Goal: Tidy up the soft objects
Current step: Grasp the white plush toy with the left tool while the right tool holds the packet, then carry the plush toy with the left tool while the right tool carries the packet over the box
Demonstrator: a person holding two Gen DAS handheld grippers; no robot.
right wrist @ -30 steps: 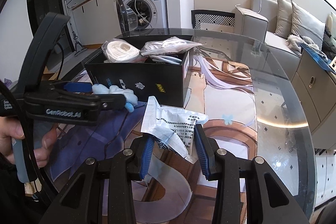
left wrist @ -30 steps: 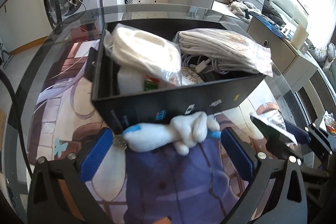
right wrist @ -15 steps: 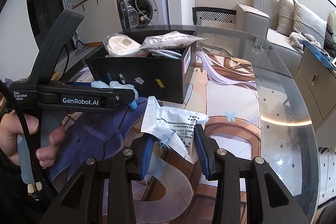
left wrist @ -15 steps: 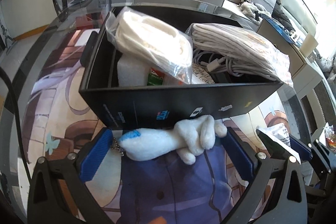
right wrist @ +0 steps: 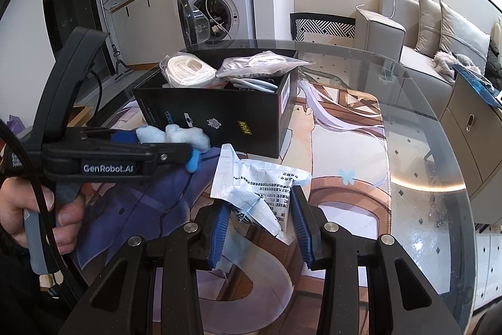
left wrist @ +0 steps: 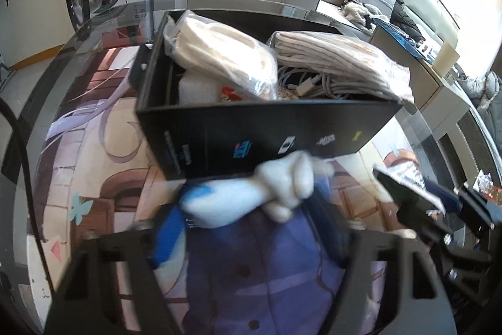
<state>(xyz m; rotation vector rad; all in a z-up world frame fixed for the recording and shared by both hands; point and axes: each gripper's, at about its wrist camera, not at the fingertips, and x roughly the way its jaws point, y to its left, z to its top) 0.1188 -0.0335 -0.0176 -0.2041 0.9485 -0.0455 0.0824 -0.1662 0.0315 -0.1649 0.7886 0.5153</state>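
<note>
My left gripper (left wrist: 251, 209) is shut on a white plush toy with blue patches (left wrist: 251, 197) and holds it up against the near wall of the black box (left wrist: 266, 134). The toy and left gripper also show in the right wrist view (right wrist: 175, 135). The box (right wrist: 219, 115) holds a bagged white cloth roll (left wrist: 219, 55), a bagged striped cloth (left wrist: 339, 62) and white cables (left wrist: 313, 83). My right gripper (right wrist: 260, 218) is shut on a white printed plastic packet (right wrist: 260, 187) in front of the box's right corner.
The glass table (right wrist: 423, 146) carries a printed cartoon mat (right wrist: 339, 153). A washing machine (right wrist: 216, 2) with its door open stands behind, a sofa (right wrist: 439, 36) and a cabinet (right wrist: 470, 115) to the right. My hand (right wrist: 28, 209) grips the left tool.
The left gripper has risen and moved closer to the box with the plush toy in it; the view is now motion-blurred. The right gripper and its packet have stayed put.
</note>
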